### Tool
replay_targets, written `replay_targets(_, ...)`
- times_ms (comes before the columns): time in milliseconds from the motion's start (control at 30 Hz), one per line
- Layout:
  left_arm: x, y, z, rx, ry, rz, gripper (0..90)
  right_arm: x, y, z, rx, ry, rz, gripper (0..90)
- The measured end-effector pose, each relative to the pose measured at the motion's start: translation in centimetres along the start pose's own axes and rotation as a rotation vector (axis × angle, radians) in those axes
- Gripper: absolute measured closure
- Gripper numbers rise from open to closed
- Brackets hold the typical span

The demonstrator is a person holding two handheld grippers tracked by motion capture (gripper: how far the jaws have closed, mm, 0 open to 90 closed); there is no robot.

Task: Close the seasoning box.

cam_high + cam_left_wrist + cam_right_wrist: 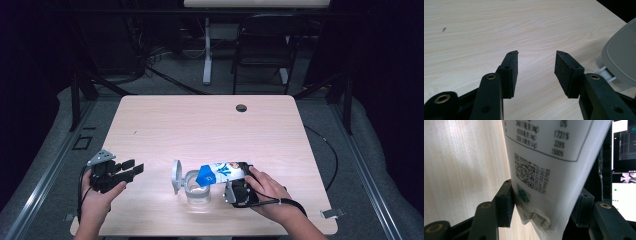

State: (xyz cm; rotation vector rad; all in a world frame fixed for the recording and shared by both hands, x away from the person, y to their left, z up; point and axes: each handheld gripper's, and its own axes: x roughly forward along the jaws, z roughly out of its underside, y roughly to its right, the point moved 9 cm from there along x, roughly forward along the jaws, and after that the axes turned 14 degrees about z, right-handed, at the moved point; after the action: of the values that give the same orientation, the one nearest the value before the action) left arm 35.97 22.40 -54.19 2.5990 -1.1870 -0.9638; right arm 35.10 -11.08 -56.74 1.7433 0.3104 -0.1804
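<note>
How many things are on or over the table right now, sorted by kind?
Grippers: 2, left gripper and right gripper
Blue-and-white pouch: 1
Clear container: 1
Grey lid: 1
Total: 5

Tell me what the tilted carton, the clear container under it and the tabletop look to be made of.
Carton: likely coated paperboard, smooth and faintly glossy, with flat printed panels and a barcode in the right gripper view.
Clear container: see-through, probably plastic though glass cannot be ruled out; its flipped-open lid looks like matte grey plastic.
Tabletop: pale wood-grain surface, probably laminate, with even grain and a soft sheen.
</note>
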Motion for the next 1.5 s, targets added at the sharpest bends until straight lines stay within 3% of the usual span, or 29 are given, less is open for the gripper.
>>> replay_targets(67,0.1,0.0,0.0,0.001,0.001,-0.001,53.9,-0.1,0.2,0.1,-0.025,-0.011,0.016,45.2)
replay_targets(300,0.0,0.0,0.0,0.001,0.001,-0.001,54.0,0.1,0.2,0.1,-0.022,-0.007,0.037,45.3)
replay_targets(333,0.1,0.0,0.0,0.001,0.001,-0.002,53.9,0.0,0.3,0.2,-0.047,-0.018,0.048,45.3)
replay_targets(633,0.1,0.0,0.0,0.003,-0.003,-0.002,53.9,0.1,0.4,0.3,-0.071,-0.003,0.082,45.3)
replay_targets(667,0.1,0.0,0.0,0.004,-0.004,-0.003,53.9,-0.1,0.7,0.4,-0.099,-0.020,0.094,45.3)
replay_targets(700,0.1,0.0,0.0,0.004,-0.004,-0.003,53.9,0.0,0.5,0.3,-0.082,-0.003,0.090,45.2)
replay_targets(1033,0.1,0.0,0.0,0.000,-0.001,-0.001,54.0,-0.1,0.9,0.1,-0.132,-0.001,0.120,45.3)
replay_targets(1500,0.1,-0.1,0.1,-0.002,-0.003,-0.002,53.9,0.0,1.0,-0.8,-0.154,0.027,0.139,45.4)
